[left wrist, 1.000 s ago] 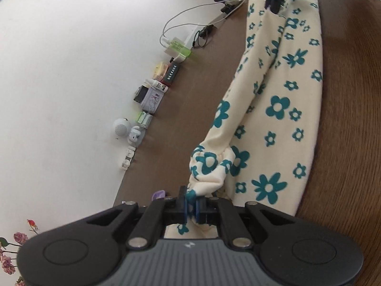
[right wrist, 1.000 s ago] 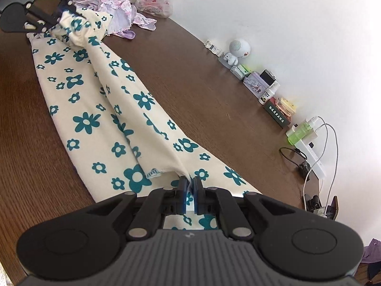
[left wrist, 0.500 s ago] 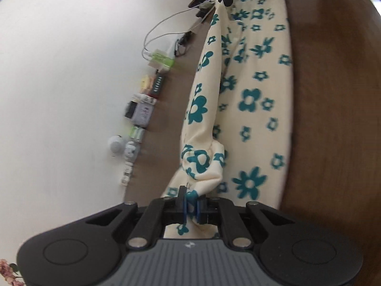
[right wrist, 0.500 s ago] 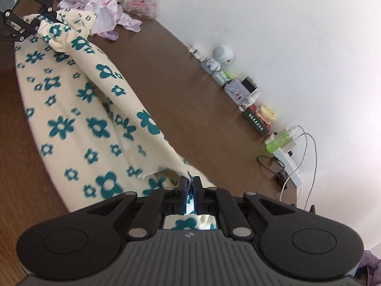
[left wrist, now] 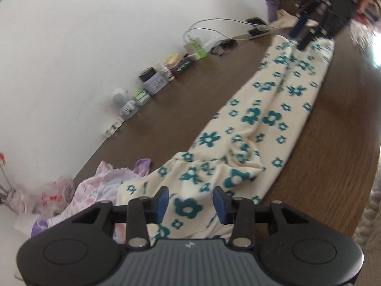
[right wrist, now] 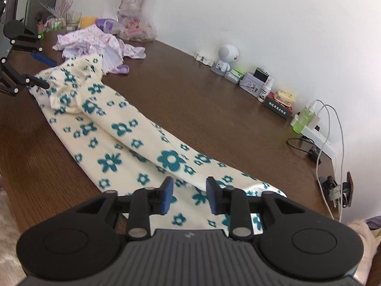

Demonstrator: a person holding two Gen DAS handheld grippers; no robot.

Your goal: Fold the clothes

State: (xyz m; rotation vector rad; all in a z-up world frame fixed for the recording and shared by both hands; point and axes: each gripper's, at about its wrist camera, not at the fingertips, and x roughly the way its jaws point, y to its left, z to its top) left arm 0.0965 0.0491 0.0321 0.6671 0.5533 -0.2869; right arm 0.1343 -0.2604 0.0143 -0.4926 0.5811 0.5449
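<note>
A long cream garment with teal flowers (left wrist: 262, 119) (right wrist: 119, 131) lies folded lengthwise on the brown table (left wrist: 178, 100) (right wrist: 202, 100). One end is bunched in soft folds. Over that bunched end my left gripper (left wrist: 190, 205) (right wrist: 42, 70) hovers, its jaws opening; the cloth lies below the gap and the blue pads (left wrist: 162, 203) do not press it. At the other end my right gripper (right wrist: 189, 195) (left wrist: 307, 31) is also opening, its pads (right wrist: 167, 194) clear of the fabric underneath.
A crumpled lilac-and-pink garment (left wrist: 95, 190) (right wrist: 95, 40) and a plastic bag (right wrist: 137, 29) lie beyond the bunched end. Small bottles, boxes and a white figurine (right wrist: 226, 57) line the wall. A power strip with cables (right wrist: 319, 140) sits near the right end. The table's front edge (left wrist: 352, 166) runs close to the garment.
Both grippers were shut on the garment's lifted edge; now both stand open and the cloth has dropped flat. The left gripper has rolled and drawn back upward.
</note>
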